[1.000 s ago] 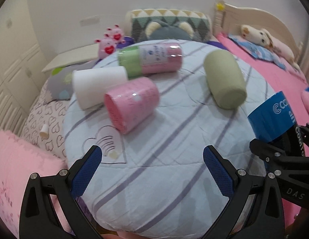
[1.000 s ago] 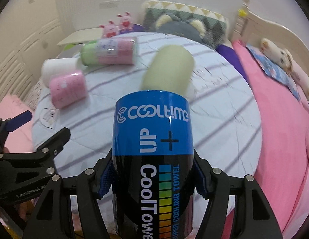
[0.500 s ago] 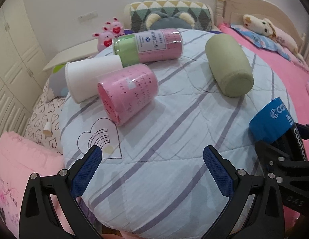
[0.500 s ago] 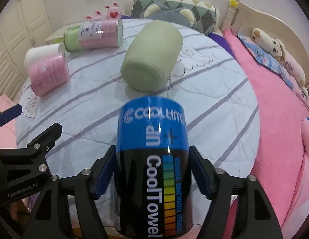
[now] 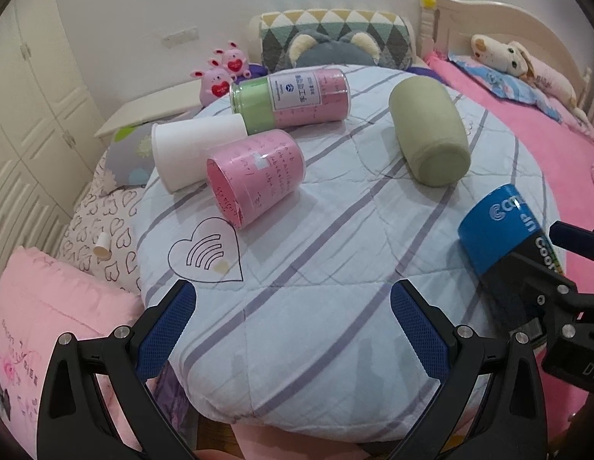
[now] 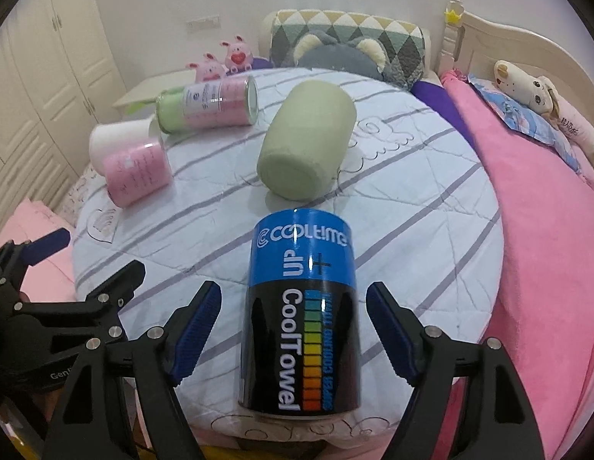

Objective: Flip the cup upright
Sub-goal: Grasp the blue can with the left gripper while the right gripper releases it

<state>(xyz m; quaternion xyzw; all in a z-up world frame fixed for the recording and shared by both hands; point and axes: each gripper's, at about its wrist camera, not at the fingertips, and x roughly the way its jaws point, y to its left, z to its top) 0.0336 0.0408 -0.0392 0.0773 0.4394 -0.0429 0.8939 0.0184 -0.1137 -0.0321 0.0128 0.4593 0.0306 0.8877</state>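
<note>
A blue and black "CoolTowel" can [image 6: 300,310] lies on its side on the round striped cushion [image 6: 412,237], between the fingers of my right gripper [image 6: 293,329]. The jaws stand open with gaps on both sides of the can. The can also shows at the right in the left wrist view [image 5: 500,241]. My left gripper [image 5: 293,329] is open and empty over the cushion's near edge [image 5: 297,364]. A white cup [image 5: 189,149], a pink cup [image 5: 254,176], a green cup [image 5: 427,130] and a green-and-pink canister [image 5: 293,96] all lie on their sides.
The cushion sits on a pink bed [image 6: 546,268] with a headboard [image 6: 507,38]. A patterned pillow [image 5: 335,38] and small pink plush toys [image 5: 224,73] are behind the cushion. A plush dog [image 5: 527,65] lies at the right. White cabinets [image 5: 28,115] stand at the left.
My right gripper has opened and let go of the can, which now lies on the cushion. It held the can half a second ago. My left gripper drew back slightly.
</note>
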